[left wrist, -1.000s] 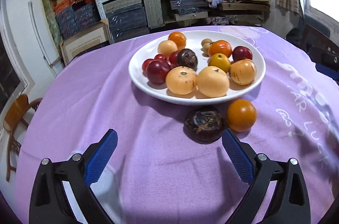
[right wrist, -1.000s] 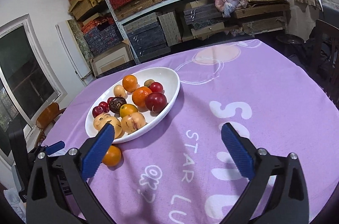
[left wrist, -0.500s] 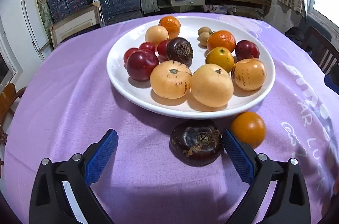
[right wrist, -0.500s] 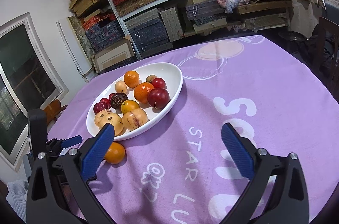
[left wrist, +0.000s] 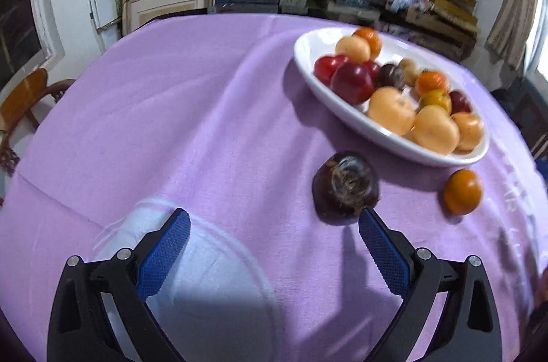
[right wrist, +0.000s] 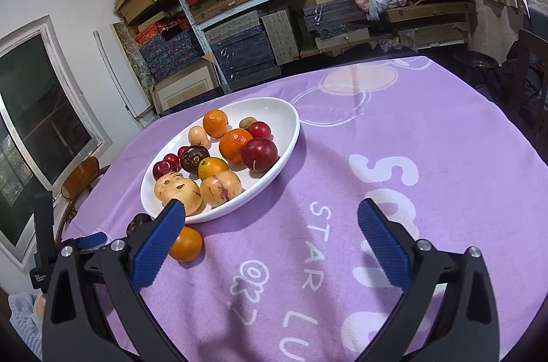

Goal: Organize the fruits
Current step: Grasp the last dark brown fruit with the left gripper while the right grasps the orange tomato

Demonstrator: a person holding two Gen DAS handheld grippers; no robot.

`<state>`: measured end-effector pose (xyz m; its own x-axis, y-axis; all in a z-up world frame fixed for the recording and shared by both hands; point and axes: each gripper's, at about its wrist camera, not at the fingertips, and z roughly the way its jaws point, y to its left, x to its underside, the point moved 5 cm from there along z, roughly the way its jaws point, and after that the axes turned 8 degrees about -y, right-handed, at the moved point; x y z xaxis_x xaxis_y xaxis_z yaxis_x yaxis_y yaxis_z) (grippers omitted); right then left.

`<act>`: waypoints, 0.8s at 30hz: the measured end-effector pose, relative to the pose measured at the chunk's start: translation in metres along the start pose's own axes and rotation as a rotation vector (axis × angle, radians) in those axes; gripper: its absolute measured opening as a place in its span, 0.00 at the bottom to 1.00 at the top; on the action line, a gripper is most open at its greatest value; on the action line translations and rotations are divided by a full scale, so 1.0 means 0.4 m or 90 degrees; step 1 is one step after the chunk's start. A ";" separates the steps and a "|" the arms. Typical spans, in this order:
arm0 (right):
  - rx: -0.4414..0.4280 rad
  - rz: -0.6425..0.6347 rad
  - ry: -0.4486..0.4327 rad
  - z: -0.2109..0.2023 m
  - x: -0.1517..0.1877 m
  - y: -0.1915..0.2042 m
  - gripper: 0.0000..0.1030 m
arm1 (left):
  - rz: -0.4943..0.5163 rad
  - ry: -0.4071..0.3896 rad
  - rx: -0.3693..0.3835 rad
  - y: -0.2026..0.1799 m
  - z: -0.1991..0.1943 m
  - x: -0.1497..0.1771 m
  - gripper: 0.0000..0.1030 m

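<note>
Both jaws gape empty; dark fruit [left wrist: 346, 185] (mangosteen, perhaps) is half hidden behind the right gripper [right wrist: 272, 232].

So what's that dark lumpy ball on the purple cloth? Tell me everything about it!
The dark fruit is round and deep purple-brown, nearly black, with a rough, brownish dried cap on top that faces up. Its skin looks dull and leathery. It sits on the purple tablecloth, outside the white plate and close to its near rim, apart from the orange fruit beside it. The left claw is open just before it; one blue finger's tip looks very near it, but contact cannot be told.
</note>
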<state>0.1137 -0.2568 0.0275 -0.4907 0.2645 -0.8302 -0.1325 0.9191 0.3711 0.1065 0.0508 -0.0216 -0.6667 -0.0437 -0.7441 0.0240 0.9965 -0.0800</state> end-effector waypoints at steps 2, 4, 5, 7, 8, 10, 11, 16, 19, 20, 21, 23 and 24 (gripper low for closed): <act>-0.001 -0.011 -0.002 0.000 0.002 0.008 0.96 | -0.006 -0.010 0.043 -0.013 -0.012 -0.008 0.97; -0.002 -0.019 -0.005 -0.001 0.001 0.011 0.96 | 0.027 -0.017 0.061 -0.045 -0.018 -0.008 0.97; -0.003 -0.020 -0.006 -0.002 0.001 0.013 0.96 | 0.055 -0.023 0.059 -0.067 -0.021 -0.004 0.96; -0.005 -0.019 -0.005 -0.002 0.005 0.014 0.96 | 0.099 -0.029 0.057 -0.102 -0.022 0.004 0.96; -0.004 -0.019 -0.004 -0.001 0.006 0.014 0.96 | 0.108 -0.028 0.063 -0.115 -0.021 0.003 0.95; -0.004 -0.019 -0.001 0.000 0.007 0.015 0.96 | 0.109 -0.029 0.076 -0.128 -0.018 -0.001 0.95; -0.004 -0.019 0.001 0.001 0.008 0.016 0.96 | 0.109 -0.026 0.084 -0.135 -0.013 -0.001 0.95; -0.004 -0.027 0.001 0.002 0.011 0.021 0.96 | 0.105 0.008 0.100 -0.154 0.023 -0.001 0.81; -0.004 -0.031 0.002 0.005 0.012 0.023 0.96 | 0.087 0.008 0.105 -0.144 0.029 -0.003 0.73; -0.004 -0.033 0.003 0.005 0.014 0.025 0.96 | 0.079 0.014 0.106 -0.140 0.035 -0.003 0.69; -0.005 -0.035 0.003 0.004 0.015 0.026 0.96 | 0.071 0.021 0.106 -0.135 0.042 -0.003 0.65; -0.007 -0.039 0.005 0.007 0.018 0.032 0.96 | 0.066 0.021 0.105 -0.132 0.046 -0.008 0.63; -0.008 -0.043 0.006 0.007 0.020 0.036 0.96 | 0.066 0.020 0.104 -0.131 0.047 -0.009 0.63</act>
<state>0.1103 -0.2408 0.0250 -0.4886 0.1995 -0.8494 -0.1765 0.9308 0.3202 0.1218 -0.0026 -0.0273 -0.6773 0.0642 -0.7329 0.2132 0.9706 -0.1120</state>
